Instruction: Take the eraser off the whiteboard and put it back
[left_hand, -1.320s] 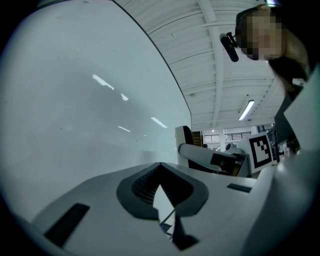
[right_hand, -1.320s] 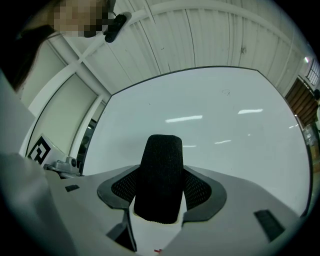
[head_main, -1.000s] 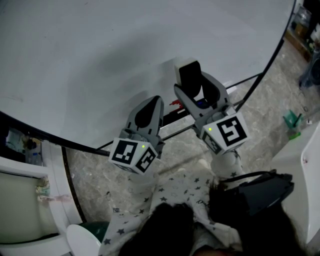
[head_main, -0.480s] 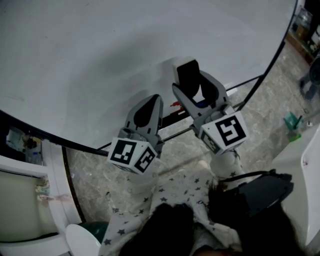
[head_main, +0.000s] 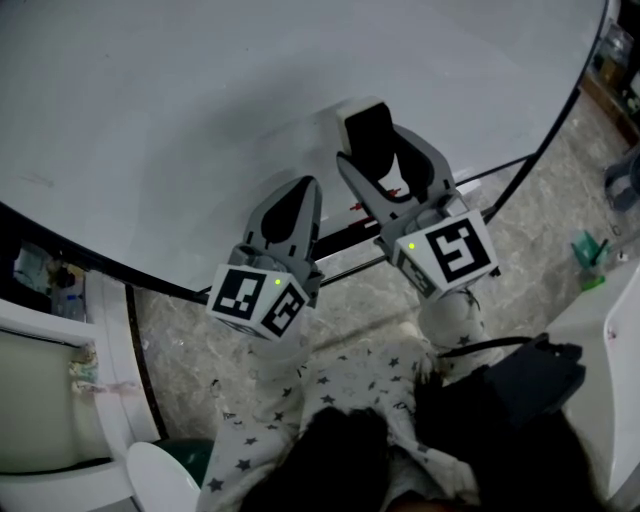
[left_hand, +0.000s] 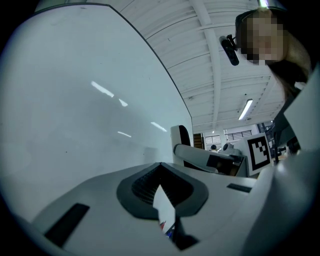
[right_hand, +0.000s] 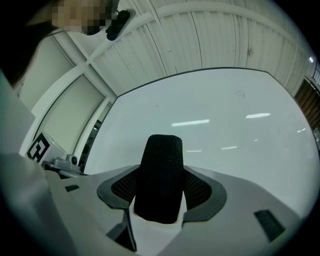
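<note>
Eraser clamped in my right jaws, just before the board

The broad glossy white whiteboard (head_main: 180, 110) fills everything ahead of me. Both my tools point at it because that is where the eraser belongs. My left gripper (head_main: 300, 192) hangs beside the other with its jaws brought together on nothing. This is a one-handed job, so I hold that one lower and out of the way. My right gripper (right_hand: 161, 180) is clamped on the block eraser with black felt face and white plastic body (head_main: 368, 140). Its jaws are spread wide to take the block by its two long sides. The felt faces back toward me and the white body toward the board, which I judge suits setting it flat on that surface. The eraser sits close before the board; whether it touches I cannot tell
</note>
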